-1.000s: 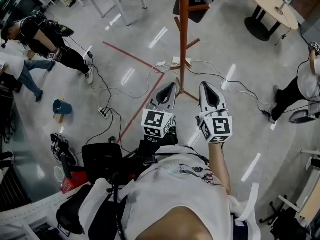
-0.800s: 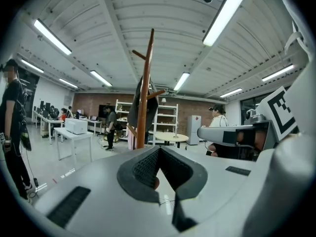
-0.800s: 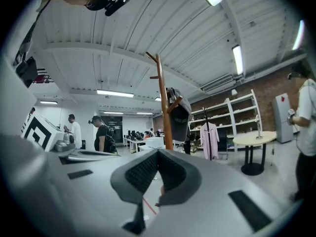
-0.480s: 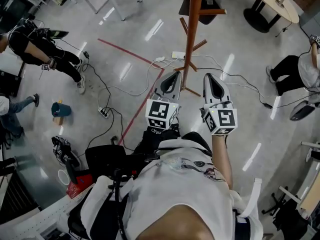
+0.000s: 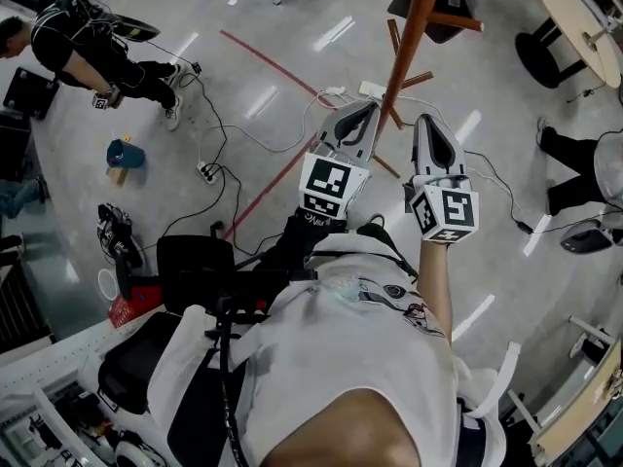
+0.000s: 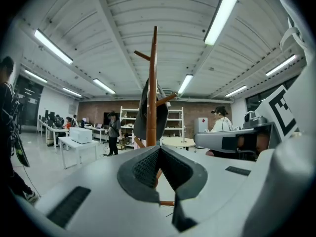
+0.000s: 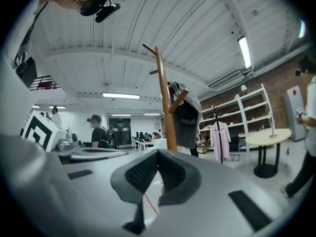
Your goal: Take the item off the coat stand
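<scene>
1. Big open workshop: shiny grey floor (image 5: 506, 90) with a red tape line (image 5: 268, 61) across the upper left of the head view, a power strip (image 5: 205, 171) at mid-left and a round table (image 5: 576, 17) in the top right corner.

2. The coat stand (image 5: 414, 37) runs up out of the top of the head view, right of centre. The cap (image 5: 433, 13), the thing to grab, hangs dark off a peg at the top edge. Both gripper views show it clearly on its peg, just beside the pole, ahead of and above the jaws.

3. What's new: a second ago the pole stood straight up the top middle of the head view, with its feet showing between the two tips. Now it leans off to the upper right, its feet are tucked behind the tips, and the red line has slid toward the left. Looks to me like the person has stepped in closer.

4. Left gripper (image 5: 366, 107) and right gripper (image 5: 429, 122) sit side by side at centre frame, aimed at the stand. Both are clenched tight on nothing, same as before.

5. So it's all approach so far. Nothing touches the cap. My guess is one set of jaws has to open and come up to peg height before any lifting happens.
</scene>
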`<action>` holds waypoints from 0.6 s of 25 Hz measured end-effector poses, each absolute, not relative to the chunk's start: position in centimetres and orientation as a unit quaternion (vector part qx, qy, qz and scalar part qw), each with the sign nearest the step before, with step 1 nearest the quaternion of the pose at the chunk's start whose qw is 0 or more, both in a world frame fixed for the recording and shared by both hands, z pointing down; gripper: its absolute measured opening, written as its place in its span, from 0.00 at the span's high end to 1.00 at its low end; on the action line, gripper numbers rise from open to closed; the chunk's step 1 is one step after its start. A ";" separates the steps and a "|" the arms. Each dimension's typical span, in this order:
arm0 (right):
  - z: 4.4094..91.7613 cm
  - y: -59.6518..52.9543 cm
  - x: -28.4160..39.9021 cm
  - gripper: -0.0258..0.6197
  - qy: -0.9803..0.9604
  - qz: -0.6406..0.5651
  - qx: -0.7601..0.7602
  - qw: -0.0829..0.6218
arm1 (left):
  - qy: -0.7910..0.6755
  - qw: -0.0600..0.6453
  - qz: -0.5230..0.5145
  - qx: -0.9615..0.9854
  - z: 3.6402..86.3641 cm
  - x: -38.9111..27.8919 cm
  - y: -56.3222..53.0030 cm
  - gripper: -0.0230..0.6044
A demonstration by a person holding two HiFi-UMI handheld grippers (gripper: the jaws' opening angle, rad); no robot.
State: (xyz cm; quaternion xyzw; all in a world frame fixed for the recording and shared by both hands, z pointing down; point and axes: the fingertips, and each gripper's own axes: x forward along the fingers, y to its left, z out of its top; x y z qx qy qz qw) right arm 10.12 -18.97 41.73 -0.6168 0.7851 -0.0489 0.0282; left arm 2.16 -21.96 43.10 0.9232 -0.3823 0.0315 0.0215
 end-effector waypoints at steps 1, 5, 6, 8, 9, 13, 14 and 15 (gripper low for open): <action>41.6 -19.4 10.3 0.95 0.786 -0.047 -0.616 0.031 | -0.386 0.019 0.030 0.922 42.9 2.1 -22.3 0.96; 41.0 -20.9 11.1 0.95 0.794 -0.043 -0.605 0.051 | -0.406 0.017 0.025 0.913 42.5 1.8 -23.6 0.96; 41.0 -21.2 11.3 0.95 0.795 -0.044 -0.602 0.054 | -0.410 0.018 0.025 0.912 42.5 1.8 -23.8 0.96; 40.9 -21.7 11.6 0.95 0.797 -0.043 -0.599 0.056 | -0.416 0.021 0.023 0.909 42.5 1.8 -24.2 0.96; 40.9 -22.0 11.7 0.95 0.798 -0.041 -0.598 0.056 | -0.418 0.023 0.023 0.908 42.5 1.8 -24.5 0.96; 40.7 -23.1 11.7 0.95 0.800 -0.035 -0.596 0.061 | -0.425 0.026 0.021 0.905 42.5 1.5 -25.8 0.96; 40.6 -23.3 11.9 0.95 0.799 -0.033 -0.597 0.061 | -0.426 0.026 0.020 0.904 42.5 1.5 -26.2 0.96; 40.5 -23.6 12.2 0.95 0.798 -0.031 -0.599 0.062 | -0.426 0.025 0.019 0.904 42.4 1.6 -26.5 0.96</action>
